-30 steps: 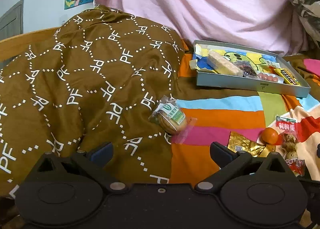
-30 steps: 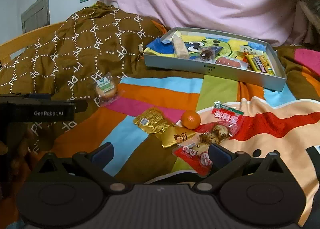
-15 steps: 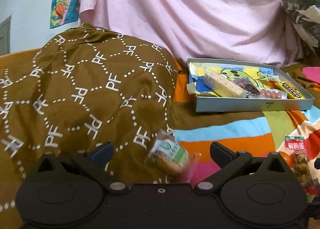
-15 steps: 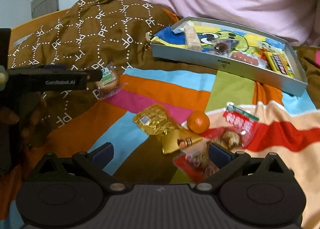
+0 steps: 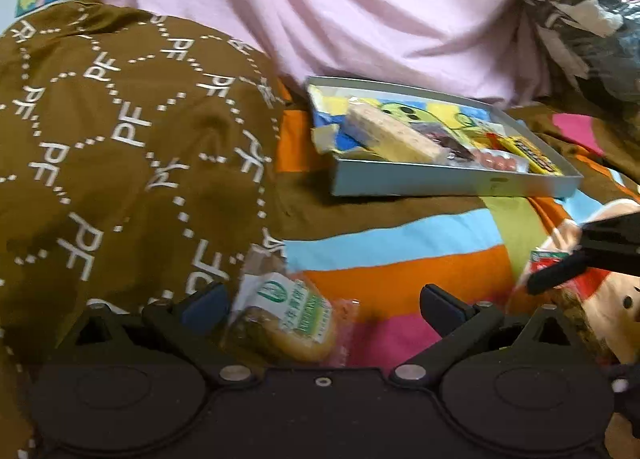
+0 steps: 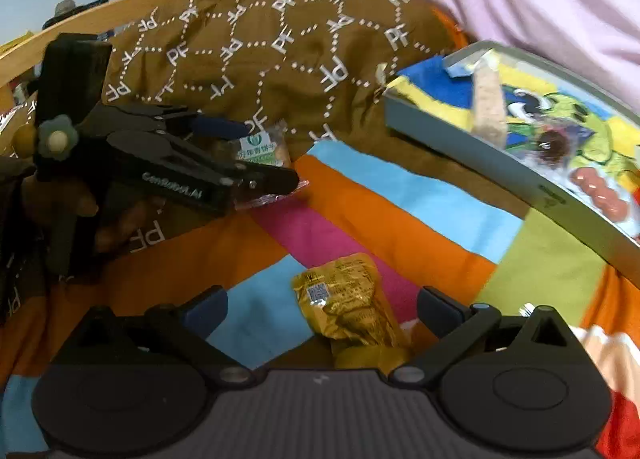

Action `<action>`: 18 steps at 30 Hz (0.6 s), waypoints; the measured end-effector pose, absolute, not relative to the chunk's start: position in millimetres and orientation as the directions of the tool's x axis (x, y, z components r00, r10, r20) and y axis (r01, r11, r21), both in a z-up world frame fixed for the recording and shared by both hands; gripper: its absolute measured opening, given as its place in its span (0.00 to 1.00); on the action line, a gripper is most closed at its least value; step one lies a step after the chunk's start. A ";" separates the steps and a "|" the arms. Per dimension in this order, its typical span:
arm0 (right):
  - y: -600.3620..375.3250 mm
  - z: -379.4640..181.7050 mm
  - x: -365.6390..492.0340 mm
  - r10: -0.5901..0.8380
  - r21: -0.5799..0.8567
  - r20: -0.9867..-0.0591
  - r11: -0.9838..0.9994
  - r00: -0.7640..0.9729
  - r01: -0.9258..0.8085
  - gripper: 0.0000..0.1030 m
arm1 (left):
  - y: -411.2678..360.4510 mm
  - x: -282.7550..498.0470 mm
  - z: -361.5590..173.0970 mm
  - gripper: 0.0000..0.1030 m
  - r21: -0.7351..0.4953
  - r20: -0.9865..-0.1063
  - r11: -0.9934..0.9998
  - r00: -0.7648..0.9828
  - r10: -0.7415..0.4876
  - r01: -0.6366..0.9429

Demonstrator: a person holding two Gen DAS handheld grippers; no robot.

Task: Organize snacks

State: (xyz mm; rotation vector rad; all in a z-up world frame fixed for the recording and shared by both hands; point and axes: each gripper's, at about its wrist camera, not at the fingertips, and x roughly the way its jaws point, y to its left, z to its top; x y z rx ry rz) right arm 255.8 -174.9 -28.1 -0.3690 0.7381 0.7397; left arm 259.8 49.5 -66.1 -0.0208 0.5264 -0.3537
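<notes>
A wrapped pastry with a green-and-white label [image 5: 286,319] lies on the bed, between the open jaws of my left gripper [image 5: 322,305]. It also shows in the right wrist view [image 6: 260,149], with the left gripper [image 6: 260,155] around it. My right gripper [image 6: 322,305] is open over a gold snack packet [image 6: 344,301]. A grey tray [image 5: 452,179] holds several snacks, among them a long pale bar [image 5: 396,133]; it also shows at the right of the right wrist view [image 6: 480,155].
A brown blanket with white "PF" print [image 5: 120,139] is heaped at the left. A striped bedspread [image 6: 400,211] covers the bed. A pink sheet [image 5: 340,11] hangs behind the tray. A red snack packet [image 5: 548,263] lies at the right, by the right gripper's tip.
Both grippers have moved forward and down. The pastry now sits between the left jaws. The gold packet now sits between the right jaws. Both stay open.
</notes>
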 end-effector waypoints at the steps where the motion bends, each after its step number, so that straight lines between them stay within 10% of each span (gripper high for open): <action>1: -172.7 -29.4 260.4 0.476 -0.049 -0.727 0.683 0.494 -0.729 1.00 | 48.7 259.6 -66.8 0.99 -0.111 -0.490 0.936 0.801 -0.344 0.334; 18: -168.5 -57.0 273.8 0.439 0.028 -0.791 0.722 0.426 -0.691 0.97 | 55.2 269.9 -72.3 0.93 -0.270 -0.515 0.900 0.738 -0.435 0.342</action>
